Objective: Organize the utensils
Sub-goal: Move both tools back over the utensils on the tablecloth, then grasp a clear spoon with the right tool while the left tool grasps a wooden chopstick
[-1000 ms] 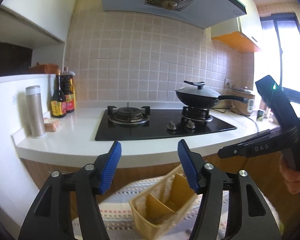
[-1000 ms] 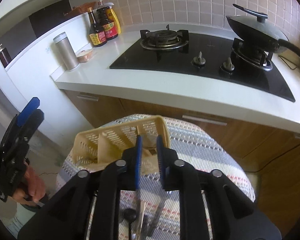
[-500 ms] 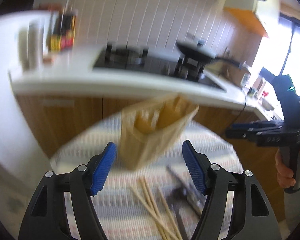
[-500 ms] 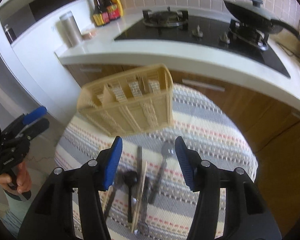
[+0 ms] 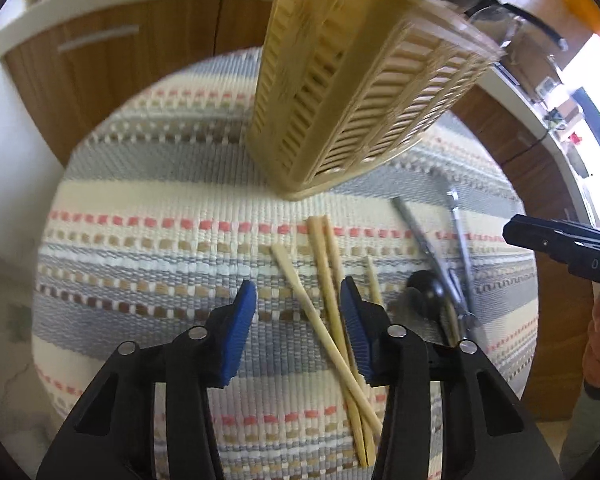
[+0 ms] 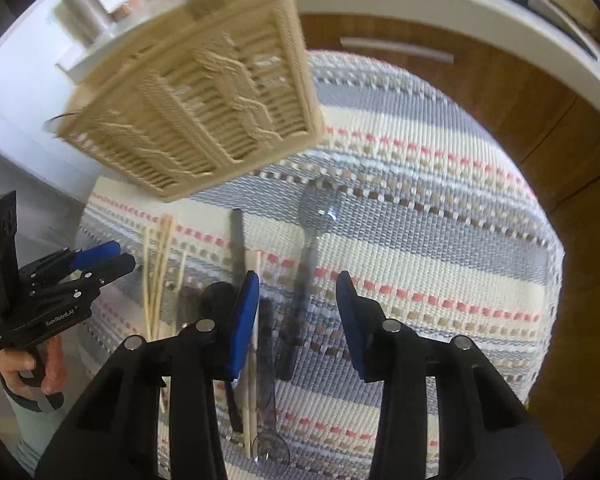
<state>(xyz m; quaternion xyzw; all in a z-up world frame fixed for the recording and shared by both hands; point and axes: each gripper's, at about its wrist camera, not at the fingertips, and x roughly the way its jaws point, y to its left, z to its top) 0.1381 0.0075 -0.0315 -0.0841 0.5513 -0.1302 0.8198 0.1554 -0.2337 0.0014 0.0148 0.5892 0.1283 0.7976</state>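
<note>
Several chopsticks (image 5: 328,280), spoons (image 6: 314,216) beside basket (image 6: 204,108); cabinet (image 5: 112,44) behind.

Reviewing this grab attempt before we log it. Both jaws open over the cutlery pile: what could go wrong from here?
1. The chopsticks lie crossed between the left gripper jaws; closing may catch one and flick the others.
2. In the right wrist view, the right gripper hangs over overlapping handles: the clear spoon and a dark utensil, so a double pick is likely.
3. The basket stands close behind the pile; a forward sweep could nudge it.
</note>
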